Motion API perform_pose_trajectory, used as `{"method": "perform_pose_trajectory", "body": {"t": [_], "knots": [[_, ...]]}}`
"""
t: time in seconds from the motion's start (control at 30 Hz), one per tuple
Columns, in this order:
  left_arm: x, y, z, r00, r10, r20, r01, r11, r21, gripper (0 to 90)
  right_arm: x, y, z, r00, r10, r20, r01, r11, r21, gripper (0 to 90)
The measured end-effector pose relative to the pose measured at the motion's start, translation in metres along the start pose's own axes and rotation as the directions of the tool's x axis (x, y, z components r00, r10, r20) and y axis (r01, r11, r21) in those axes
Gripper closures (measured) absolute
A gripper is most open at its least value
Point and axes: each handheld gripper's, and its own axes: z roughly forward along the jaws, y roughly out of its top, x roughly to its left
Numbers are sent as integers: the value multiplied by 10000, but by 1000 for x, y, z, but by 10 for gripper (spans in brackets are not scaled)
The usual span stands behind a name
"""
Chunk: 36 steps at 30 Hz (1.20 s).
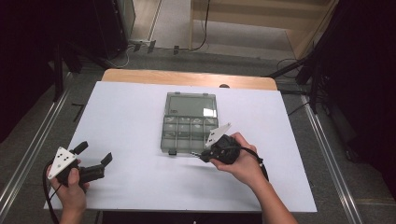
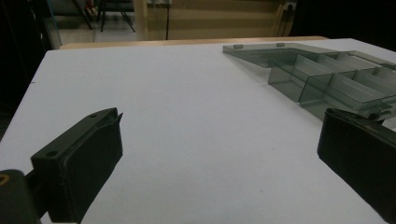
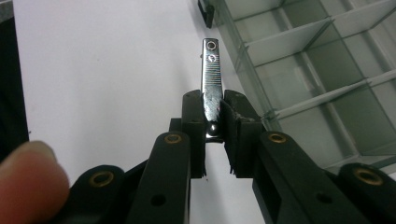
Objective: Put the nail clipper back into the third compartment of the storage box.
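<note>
A clear grey compartment box (image 1: 190,122) lies open at the middle of the white table, its lid folded back. My right gripper (image 1: 204,154) hovers at the box's near edge, shut on a small silver nail clipper (image 3: 211,77) that sticks out past the jaws beside the box's empty compartments (image 3: 322,70). My left gripper (image 1: 95,158) rests at the table's near left corner, open, with nothing between its jaws. In the left gripper view the box (image 2: 327,77) lies off to the right and its two fingers (image 2: 79,163) stand wide apart over bare table.
The white sheet (image 1: 130,121) covers a wooden table (image 1: 187,77). Dark stands and cables flank the table on both sides. A thumb (image 3: 28,186) shows at the lower left of the right gripper view.
</note>
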Motion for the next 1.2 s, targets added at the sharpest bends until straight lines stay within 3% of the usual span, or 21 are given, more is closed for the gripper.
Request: {"method": "perform_pose_trajectory", "body": {"t": [0.73,1.2], "knots": [[0,0,0,10000,-14,32,14,10000,1,2,-9,8,-9,9997,245,74,-243,9994,-228,811],[0,0,0,10000,29,41,-30,10000,43,2,-15,11,-11,9973,687,255,-674,9965,-487,811]]}}
